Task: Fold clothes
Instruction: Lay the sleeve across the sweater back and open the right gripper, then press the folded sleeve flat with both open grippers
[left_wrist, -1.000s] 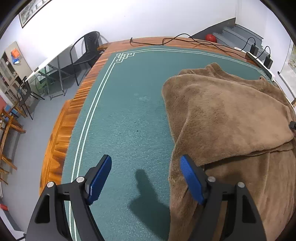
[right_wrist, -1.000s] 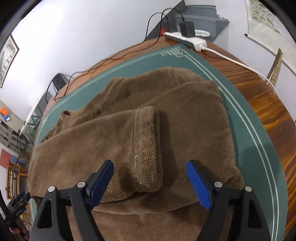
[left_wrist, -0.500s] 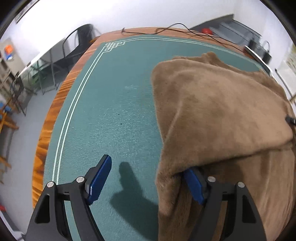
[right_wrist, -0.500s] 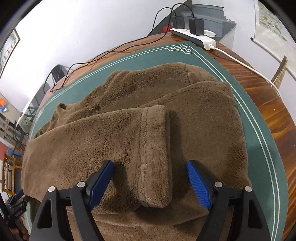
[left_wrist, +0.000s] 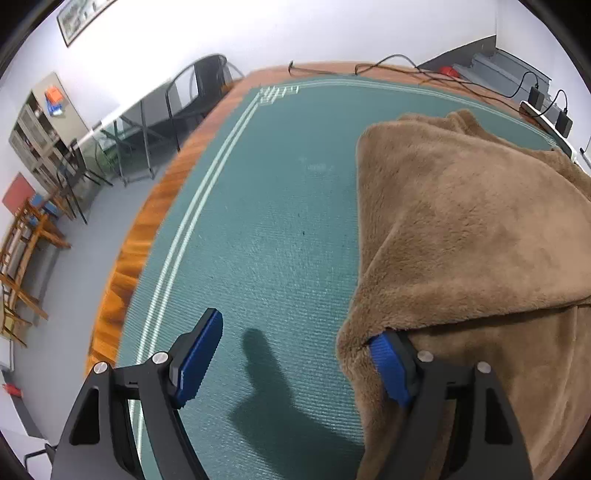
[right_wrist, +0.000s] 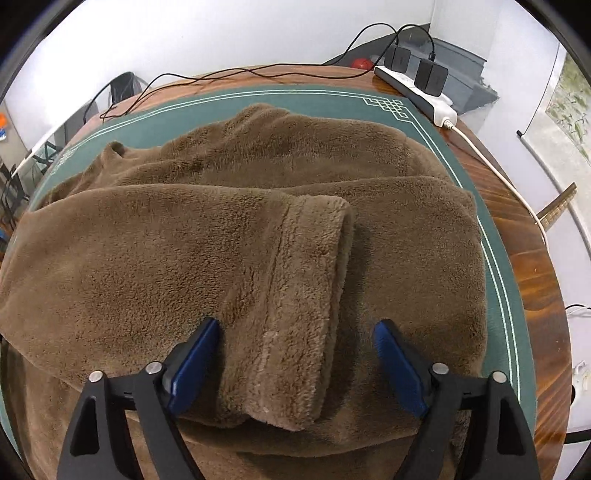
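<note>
A brown fleece garment (left_wrist: 469, 236) lies on the green mat (left_wrist: 266, 229), with a sleeve folded across its body. My left gripper (left_wrist: 295, 362) is open at the garment's left edge; its right finger (left_wrist: 391, 369) is tucked under the folded layer, its left finger (left_wrist: 199, 354) over bare mat. In the right wrist view my right gripper (right_wrist: 295, 365) is open, its jaws straddling the sleeve cuff (right_wrist: 295, 314) that lies on the garment (right_wrist: 184, 236).
The mat covers a wooden table (left_wrist: 155, 218). A power strip (right_wrist: 417, 92) with adapters and cables lies at the far right corner. Chairs (left_wrist: 195, 96) and a shelf (left_wrist: 40, 140) stand beyond the left edge.
My left gripper's right finger has slid under the garment's folded edge. My right gripper has moved forward, so the cuff now sits between its fingers.
</note>
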